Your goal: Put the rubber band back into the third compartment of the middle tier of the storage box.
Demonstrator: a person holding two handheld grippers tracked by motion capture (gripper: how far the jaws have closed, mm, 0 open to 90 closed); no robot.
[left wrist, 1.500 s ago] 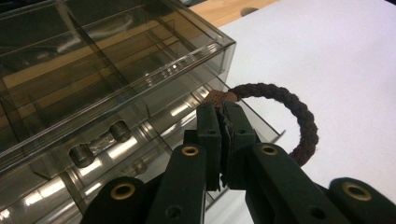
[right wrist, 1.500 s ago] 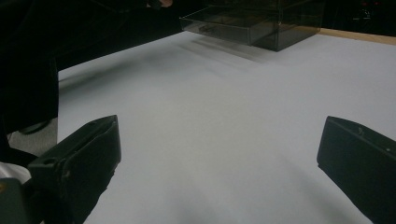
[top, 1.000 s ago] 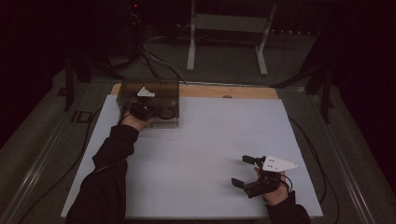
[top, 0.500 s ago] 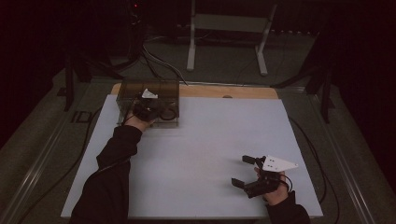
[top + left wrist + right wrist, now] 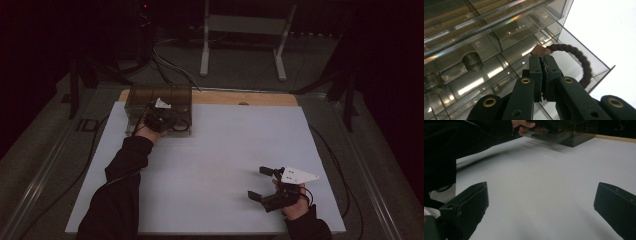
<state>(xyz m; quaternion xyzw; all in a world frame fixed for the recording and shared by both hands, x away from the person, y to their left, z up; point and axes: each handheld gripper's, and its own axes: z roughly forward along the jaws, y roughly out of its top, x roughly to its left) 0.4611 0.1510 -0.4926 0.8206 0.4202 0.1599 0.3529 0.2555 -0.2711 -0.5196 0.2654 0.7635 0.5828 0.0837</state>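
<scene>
While the high view is pretty dark, it still gives the layout: a white table (image 5: 210, 165) with a smoky clear plastic box (image 5: 159, 107) sitting at its far left corner, up against a strip of bare wood (image 5: 240, 97). The person's left hand reaches out to that box, and the left gripper (image 5: 159, 120) is right at its front edge, over a pulled-out drawer. The right gripper (image 5: 264, 184) sits well apart from all that, near the front right of the table, with its grey three-cornered plate (image 5: 298, 176) on top and its jaws spread wide — nothing between them.

Moving to the left gripper view, things get a lot clearer. The left gripper's jaws are clenched tight together on a dark braided hair tie (image 5: 577, 61), pinching it right by its little brown tag (image 5: 539, 50). The loop of the hair tie curves off to the right and hangs over the open drawer (image 5: 596, 65) of the box, which sticks out past the box front. Whether the loop touches the drawer floor is hard to tell.

Then the right gripper view — both black jaws stand far apart at the bottom corners, with just bare white table between. Farther off at the top, the person's other hand (image 5: 522, 125) and dark sleeve (image 5: 461, 147) are up at the box.
</scene>
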